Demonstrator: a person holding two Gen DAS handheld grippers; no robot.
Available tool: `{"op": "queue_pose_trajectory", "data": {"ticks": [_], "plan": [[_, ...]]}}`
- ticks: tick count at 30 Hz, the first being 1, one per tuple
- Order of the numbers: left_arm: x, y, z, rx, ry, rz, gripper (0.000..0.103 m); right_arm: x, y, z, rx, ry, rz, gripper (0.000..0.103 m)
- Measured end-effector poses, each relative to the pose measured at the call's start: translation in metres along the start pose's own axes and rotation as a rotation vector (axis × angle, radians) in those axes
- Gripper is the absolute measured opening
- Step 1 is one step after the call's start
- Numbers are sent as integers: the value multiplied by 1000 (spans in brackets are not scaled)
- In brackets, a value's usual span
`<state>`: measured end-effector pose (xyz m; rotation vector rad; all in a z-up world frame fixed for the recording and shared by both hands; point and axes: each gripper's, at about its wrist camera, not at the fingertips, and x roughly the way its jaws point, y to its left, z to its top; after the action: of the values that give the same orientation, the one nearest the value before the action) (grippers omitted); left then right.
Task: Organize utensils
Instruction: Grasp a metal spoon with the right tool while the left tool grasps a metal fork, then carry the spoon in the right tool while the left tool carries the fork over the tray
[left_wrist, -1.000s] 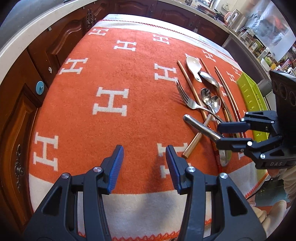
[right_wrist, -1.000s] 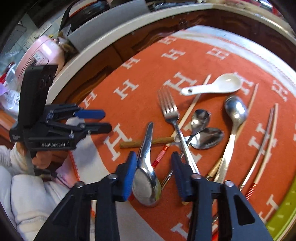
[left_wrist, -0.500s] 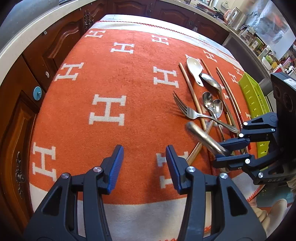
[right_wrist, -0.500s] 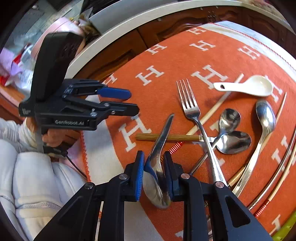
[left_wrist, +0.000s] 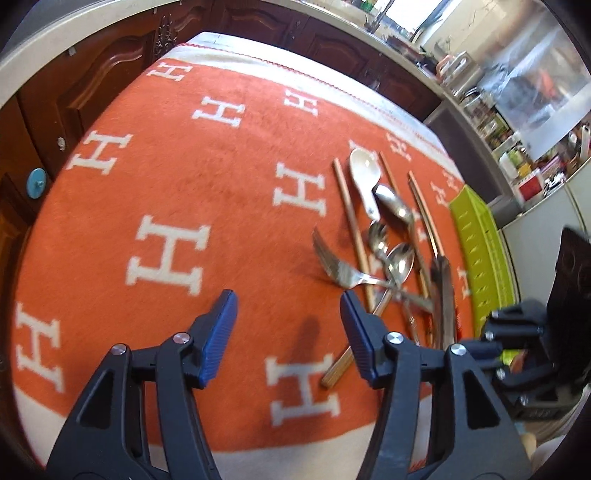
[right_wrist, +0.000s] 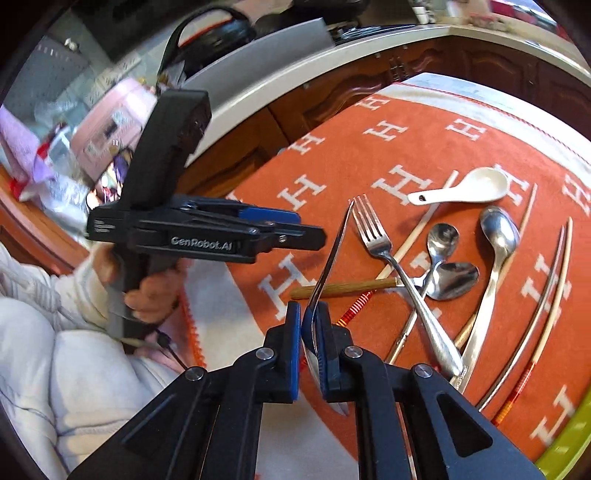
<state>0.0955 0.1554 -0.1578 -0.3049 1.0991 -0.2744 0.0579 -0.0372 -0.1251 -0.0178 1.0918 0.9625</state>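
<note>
Your right gripper (right_wrist: 309, 343): jaws have just been closing, now clamped on bowl of steel spoon (right_wrist: 327, 269), handle rising toward 12 o'clock over orange blanket (right_wrist: 424, 155). Your left gripper (left_wrist: 288, 332): jaws have just been opening, now wide, nothing between. Fork (right_wrist: 391, 266), wooden chopstick (right_wrist: 354, 287), small spoons beyond at 1 o'clock. White ceramic spoon (right_wrist: 465, 189) farthest. Green tray (left_wrist: 480, 254) at 3 o'clock edge.

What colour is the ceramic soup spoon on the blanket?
White; the ceramic soup spoon shows best in the right wrist view.
</note>
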Motion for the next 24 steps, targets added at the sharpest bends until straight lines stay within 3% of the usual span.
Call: {"op": "queue_pose_trajectory", "data": {"ticks": [14, 17, 19, 24], "plan": [[25, -17, 14, 15, -132, -31, 52, -70, -32, -30, 321, -254, 73, 8], [29, -20, 9, 23, -140, -52, 37, -77, -35, -35, 349, -275, 80, 8], [32, -20, 8, 23, -124, -73, 18, -78, -35, -37, 355, -274, 75, 8], [40, -11, 11, -64, -127, -122, 5, -82, -39, -41, 378, -288, 72, 8]]}}
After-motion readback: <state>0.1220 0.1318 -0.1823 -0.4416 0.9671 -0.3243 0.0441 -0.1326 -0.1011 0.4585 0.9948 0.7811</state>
